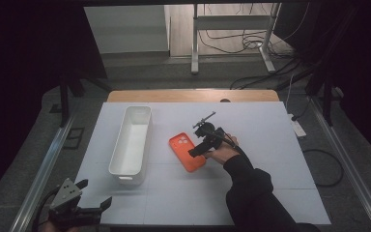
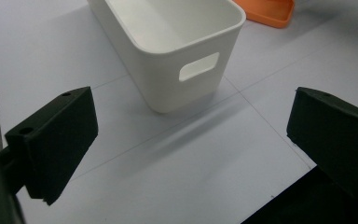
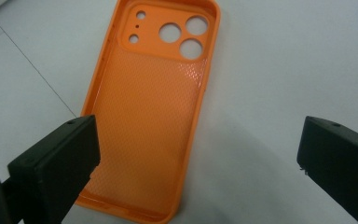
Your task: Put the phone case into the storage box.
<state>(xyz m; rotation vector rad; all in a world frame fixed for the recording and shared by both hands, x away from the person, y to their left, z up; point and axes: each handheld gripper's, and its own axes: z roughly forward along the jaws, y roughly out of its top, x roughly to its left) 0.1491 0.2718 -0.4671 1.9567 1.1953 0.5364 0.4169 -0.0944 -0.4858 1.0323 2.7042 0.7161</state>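
Note:
An orange phone case (image 1: 187, 151) lies hollow side up in the middle of the white table. In the right gripper view the orange phone case (image 3: 154, 107) shows its camera holes at the far end. My right gripper (image 1: 199, 151) hovers just over the case's right edge, open, its left jaw above the case's near corner and nothing held between the fingers (image 3: 58, 163). My left gripper (image 1: 94, 193) waits at the table's near left corner, open and empty. A white bin (image 2: 177, 42) with a handle slot stands ahead of the left gripper (image 2: 191, 149).
The white bin (image 1: 131, 140) stands lengthwise left of the case and holds nothing. A wooden table edge (image 1: 193, 95) runs along the back. Metal rails (image 1: 43, 164) flank the table, and cables (image 1: 319, 164) lie on the floor at the right.

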